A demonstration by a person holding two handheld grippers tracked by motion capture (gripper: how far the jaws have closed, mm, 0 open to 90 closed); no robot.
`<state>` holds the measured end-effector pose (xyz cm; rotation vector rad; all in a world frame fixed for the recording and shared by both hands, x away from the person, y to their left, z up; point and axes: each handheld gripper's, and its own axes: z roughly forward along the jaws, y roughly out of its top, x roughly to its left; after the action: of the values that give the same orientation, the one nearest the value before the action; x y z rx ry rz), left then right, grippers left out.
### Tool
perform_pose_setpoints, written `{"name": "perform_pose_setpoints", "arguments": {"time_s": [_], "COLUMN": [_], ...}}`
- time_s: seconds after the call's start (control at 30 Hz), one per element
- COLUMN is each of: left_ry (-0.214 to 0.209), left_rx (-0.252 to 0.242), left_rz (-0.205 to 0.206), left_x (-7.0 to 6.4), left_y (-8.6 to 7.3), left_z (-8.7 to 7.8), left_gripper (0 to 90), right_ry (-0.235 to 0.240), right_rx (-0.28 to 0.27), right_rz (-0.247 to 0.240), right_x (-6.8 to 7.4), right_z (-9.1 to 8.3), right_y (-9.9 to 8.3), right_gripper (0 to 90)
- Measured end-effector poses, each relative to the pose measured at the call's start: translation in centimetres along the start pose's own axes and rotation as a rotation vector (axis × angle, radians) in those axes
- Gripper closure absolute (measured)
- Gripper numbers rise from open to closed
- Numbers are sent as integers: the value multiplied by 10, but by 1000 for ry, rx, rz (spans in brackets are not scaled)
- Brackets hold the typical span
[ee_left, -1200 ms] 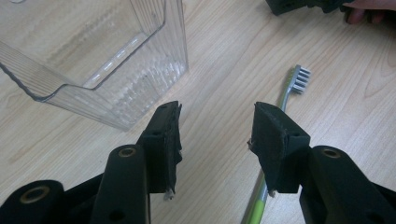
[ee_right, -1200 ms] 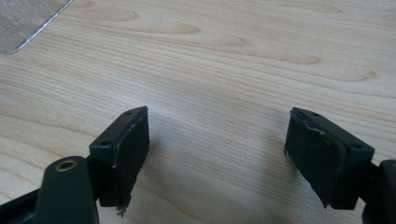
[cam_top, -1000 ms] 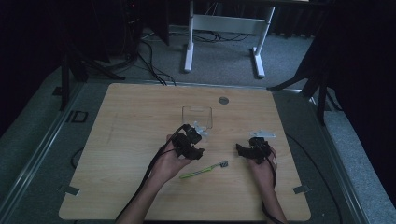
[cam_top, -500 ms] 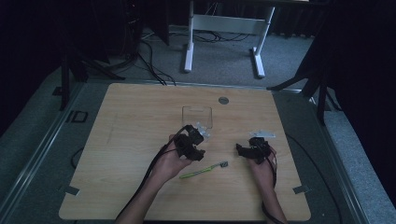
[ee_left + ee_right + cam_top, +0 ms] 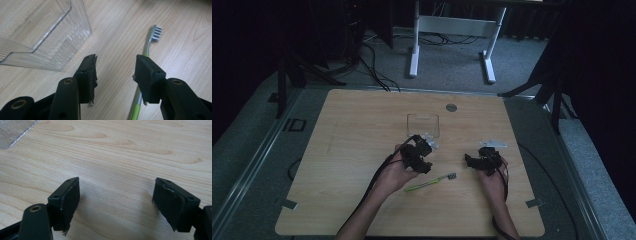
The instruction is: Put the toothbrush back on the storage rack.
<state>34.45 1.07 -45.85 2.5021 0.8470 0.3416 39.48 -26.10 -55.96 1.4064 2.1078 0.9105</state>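
Your left gripper (image 5: 115, 72) has its jaws open to a medium gap, and nothing is between them. They hold nothing and touch nothing; only bare wood of the table (image 5: 120, 30) shows in the gap. The toothbrush (image 5: 150, 41) lies flat on the table, just beside the right-hand jaw in the left gripper view. Its grey bristle head points away from you, and its green handle passes under that jaw, so it is outside the gap and not inside it. The clear plastic container (image 5: 50, 37) stands on the other side, near the left-hand jaw but apart from it.

Your right gripper (image 5: 116, 202) has its jaws wide open, more than the left one, and it is also empty, with only wood between the pads.

In the high view, the toothbrush (image 5: 430, 182) lies between your two hands, close to your left gripper (image 5: 417, 155) and a little apart from your right gripper (image 5: 484, 160). The container (image 5: 423, 125) stands just behind the left gripper.
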Motion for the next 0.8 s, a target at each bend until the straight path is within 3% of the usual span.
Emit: {"name": "perform_pose_setpoints", "arguments": {"time_s": [0.8], "left_ry": [-42], "left_rx": [36], "left_rz": [38], "left_x": [-2], "left_y": [3], "left_z": [8], "left_gripper": [562], "right_ry": [0], "right_rx": [0], "right_rz": [0], "right_x": [0], "right_z": [0], "right_y": [0], "right_gripper": [220]}}
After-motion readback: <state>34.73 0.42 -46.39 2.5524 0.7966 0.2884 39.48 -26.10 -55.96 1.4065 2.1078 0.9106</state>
